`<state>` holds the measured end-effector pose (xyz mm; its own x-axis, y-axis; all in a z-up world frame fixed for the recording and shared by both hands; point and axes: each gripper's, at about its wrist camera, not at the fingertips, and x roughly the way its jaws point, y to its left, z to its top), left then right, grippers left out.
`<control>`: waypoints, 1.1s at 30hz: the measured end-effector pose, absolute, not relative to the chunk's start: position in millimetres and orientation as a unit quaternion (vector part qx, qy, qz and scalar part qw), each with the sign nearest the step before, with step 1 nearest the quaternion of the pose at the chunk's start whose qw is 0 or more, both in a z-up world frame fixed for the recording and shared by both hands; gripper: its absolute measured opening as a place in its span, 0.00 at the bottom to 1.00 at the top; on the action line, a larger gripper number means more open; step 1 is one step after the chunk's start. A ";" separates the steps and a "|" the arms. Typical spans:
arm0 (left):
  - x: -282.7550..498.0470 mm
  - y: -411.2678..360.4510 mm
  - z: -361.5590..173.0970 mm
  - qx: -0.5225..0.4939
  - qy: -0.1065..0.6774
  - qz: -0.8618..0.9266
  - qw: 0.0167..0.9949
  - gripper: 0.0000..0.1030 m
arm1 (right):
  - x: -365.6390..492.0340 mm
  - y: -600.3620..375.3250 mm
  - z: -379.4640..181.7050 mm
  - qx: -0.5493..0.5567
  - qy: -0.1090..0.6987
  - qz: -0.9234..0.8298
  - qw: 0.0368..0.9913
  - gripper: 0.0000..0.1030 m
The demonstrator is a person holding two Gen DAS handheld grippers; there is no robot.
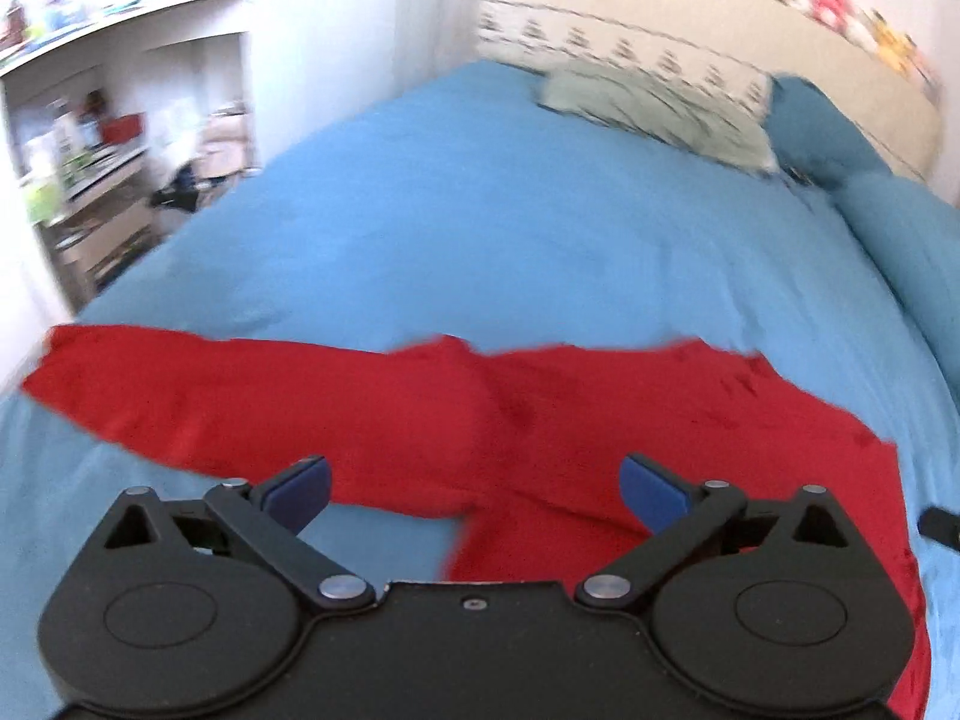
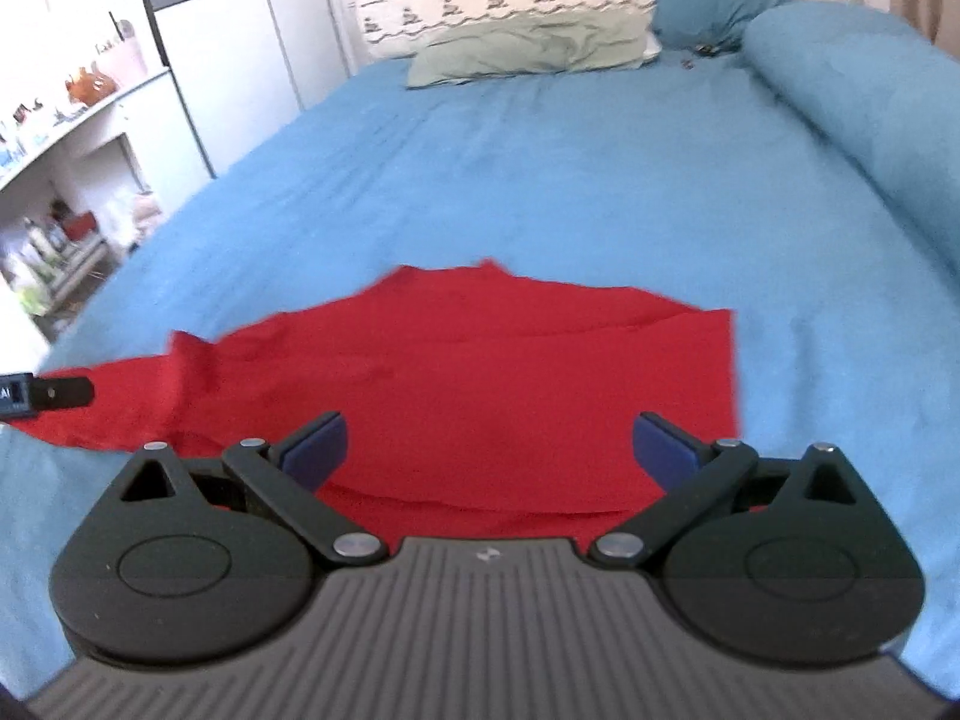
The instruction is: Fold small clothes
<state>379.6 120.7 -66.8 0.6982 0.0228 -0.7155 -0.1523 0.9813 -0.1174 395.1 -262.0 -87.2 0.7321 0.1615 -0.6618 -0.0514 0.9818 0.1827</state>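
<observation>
A red long-sleeved garment lies spread on the blue bed cover, one sleeve stretching out to the left. My left gripper hovers above it, open wide, nothing between its blue pads. In the right wrist view the same red garment lies flat below my right gripper, which is also open wide and empty. The tip of the left gripper pokes in at that view's left edge over the sleeve.
A pale green pillow and a white embroidered pillow lie at the head of the bed. A rolled blue blanket runs along the right side. White shelves with clutter stand left of the bed.
</observation>
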 end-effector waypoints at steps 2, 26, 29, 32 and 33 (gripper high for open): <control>376.6 151.0 -64.3 -0.103 0.380 0.067 0.917 1.00 | 396.0 -244.4 -80.0 0.070 0.365 0.056 0.926 1.00; 411.3 417.0 -169.3 -0.207 0.347 0.187 0.895 0.51 | 418.5 -60.6 -163.5 0.044 0.389 -0.009 0.920 1.00; 419.2 417.8 -170.7 -0.187 0.345 0.204 0.897 0.31 | 420.4 -55.6 -168.2 0.044 0.386 -0.006 0.921 1.00; 422.9 422.2 -168.2 -0.195 0.344 0.212 0.894 0.10 | 421.7 -56.0 -171.2 0.052 0.383 -0.015 0.922 1.00; 424.3 423.0 -167.3 -0.196 0.343 0.210 0.894 0.08 | 420.3 -55.9 -170.9 0.057 0.382 -0.020 0.922 1.00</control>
